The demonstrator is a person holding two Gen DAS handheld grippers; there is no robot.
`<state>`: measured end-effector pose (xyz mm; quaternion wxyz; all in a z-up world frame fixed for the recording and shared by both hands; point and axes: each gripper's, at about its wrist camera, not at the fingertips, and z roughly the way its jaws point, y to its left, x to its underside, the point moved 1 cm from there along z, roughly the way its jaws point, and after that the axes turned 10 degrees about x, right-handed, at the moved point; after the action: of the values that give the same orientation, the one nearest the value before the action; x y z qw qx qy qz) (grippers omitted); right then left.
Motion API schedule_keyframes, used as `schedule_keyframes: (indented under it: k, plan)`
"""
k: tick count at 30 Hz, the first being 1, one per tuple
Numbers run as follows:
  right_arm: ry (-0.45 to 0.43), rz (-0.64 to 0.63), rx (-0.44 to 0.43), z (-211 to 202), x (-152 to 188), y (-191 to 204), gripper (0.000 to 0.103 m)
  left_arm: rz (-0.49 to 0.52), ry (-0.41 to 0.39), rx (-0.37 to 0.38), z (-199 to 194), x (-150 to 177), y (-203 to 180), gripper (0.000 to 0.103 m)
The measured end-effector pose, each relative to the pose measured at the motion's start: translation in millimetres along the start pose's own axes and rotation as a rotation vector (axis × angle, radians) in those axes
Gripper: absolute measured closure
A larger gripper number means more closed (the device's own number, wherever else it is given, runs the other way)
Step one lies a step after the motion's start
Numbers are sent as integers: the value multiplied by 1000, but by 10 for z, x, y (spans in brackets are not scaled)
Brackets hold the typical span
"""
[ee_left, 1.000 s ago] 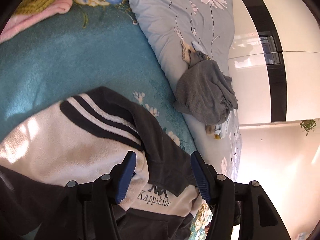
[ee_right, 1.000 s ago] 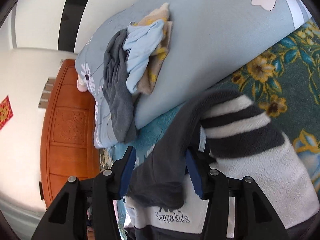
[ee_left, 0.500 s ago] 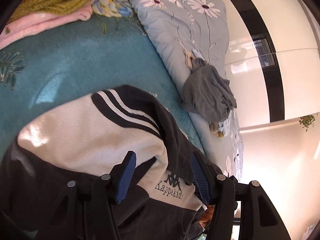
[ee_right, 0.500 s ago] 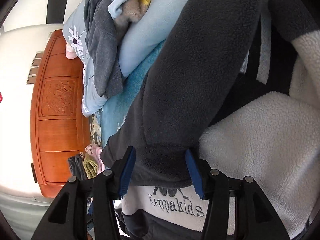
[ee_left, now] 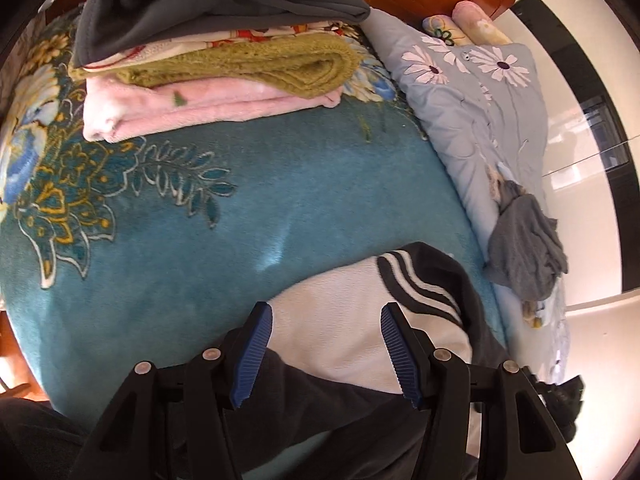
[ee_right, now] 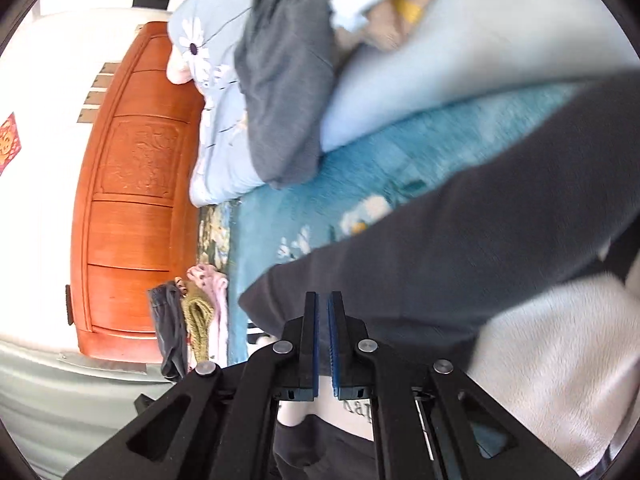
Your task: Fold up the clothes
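Note:
A white and dark grey fleece jacket [ee_left: 360, 332] with black stripes lies on the teal floral blanket [ee_left: 200, 248]. My left gripper [ee_left: 326, 354] is open, its blue pads just above the jacket's white part. In the right wrist view my right gripper [ee_right: 322, 344] is shut, pinching the jacket's dark fleece edge [ee_right: 420, 280]; the cloth runs up and right from the fingers, and the white fleece [ee_right: 560, 360] hangs at the right.
A stack of folded clothes [ee_left: 216, 52] sits at the blanket's far end, also visible in the right wrist view [ee_right: 192, 320]. A light blue daisy duvet [ee_left: 480, 120] with a crumpled grey garment [ee_left: 524, 256] lies along the right. A wooden headboard [ee_right: 132, 200] stands behind.
My right gripper has closed on the jacket's dark edge. My left gripper has pulled back and tilted up, so more of the blanket and the folded stack now show.

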<state>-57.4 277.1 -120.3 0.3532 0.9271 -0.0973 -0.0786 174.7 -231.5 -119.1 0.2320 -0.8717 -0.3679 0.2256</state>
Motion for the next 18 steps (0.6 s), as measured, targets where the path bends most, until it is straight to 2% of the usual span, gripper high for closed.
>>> schedule_keyframes:
  k: [5, 9, 11, 12, 13, 15, 18]
  plan:
    - [36, 11, 102, -36, 25, -139, 97, 51, 94, -126, 348, 57, 166, 42]
    - [38, 88, 121, -71, 188, -412, 80, 60, 165, -170, 518, 186, 272, 45]
    - [39, 121, 130, -92, 268, -537, 79, 50, 167, -160, 521, 215, 316, 67]
    - [37, 129, 127, -107, 292, -573, 79, 56, 160, -162, 513, 206, 318, 85]
    - [35, 136, 124, -122, 317, -609, 79, 64, 151, -167, 503, 192, 315, 89]
    - [33, 151, 120, -132, 340, -663, 77, 105, 114, -193, 460, 144, 278, 91]
    - [24, 151, 126, -143, 323, -685, 66, 202, -27, -311, 276, -95, 131, 91]
